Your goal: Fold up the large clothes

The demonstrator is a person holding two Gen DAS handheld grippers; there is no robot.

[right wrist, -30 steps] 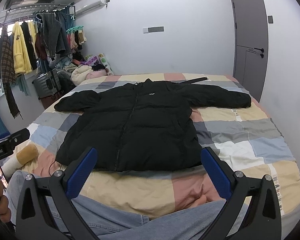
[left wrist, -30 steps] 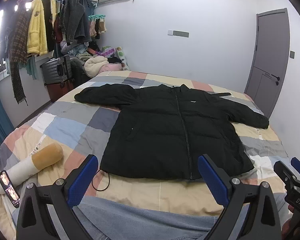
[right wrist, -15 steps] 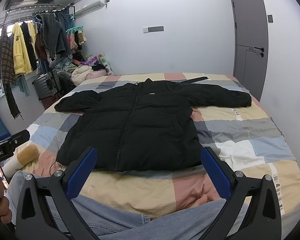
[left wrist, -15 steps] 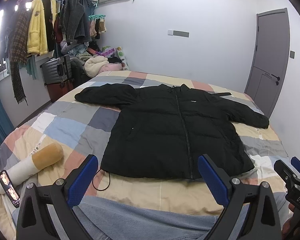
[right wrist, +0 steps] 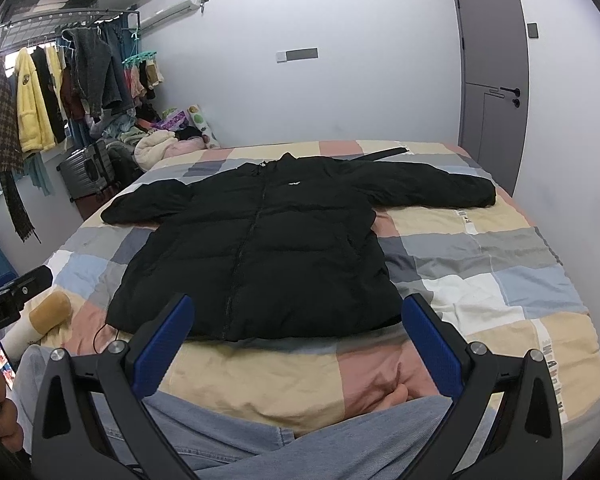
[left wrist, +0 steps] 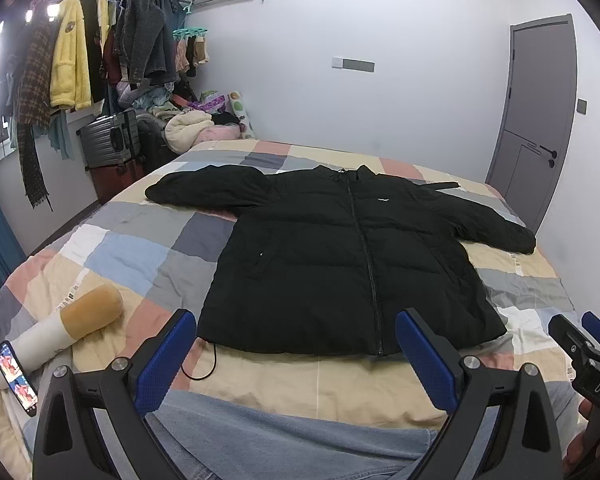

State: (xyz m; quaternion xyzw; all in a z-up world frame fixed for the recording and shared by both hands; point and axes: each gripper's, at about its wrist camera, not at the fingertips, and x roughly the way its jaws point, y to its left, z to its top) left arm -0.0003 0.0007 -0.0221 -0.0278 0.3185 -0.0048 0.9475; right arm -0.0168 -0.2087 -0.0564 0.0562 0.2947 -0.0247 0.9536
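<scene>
Nothing folded yet: the jacket lies flat and untouched.

The patchwork-quilted bed (left wrist: 140, 248) carries the black padded zip-front jacket (left wrist: 340, 264) spread front-up, sleeves out toward 10 and 2 o'clock, hem nearest at 6. No fold shows, so every step looks left to do. The left gripper (left wrist: 296, 356) and the right gripper (right wrist: 296, 340) hover short of the hem, fingers spread wide, grasping nothing.

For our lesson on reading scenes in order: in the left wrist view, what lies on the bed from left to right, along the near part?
phone → bolster pillow → black cord → black jacket
</scene>
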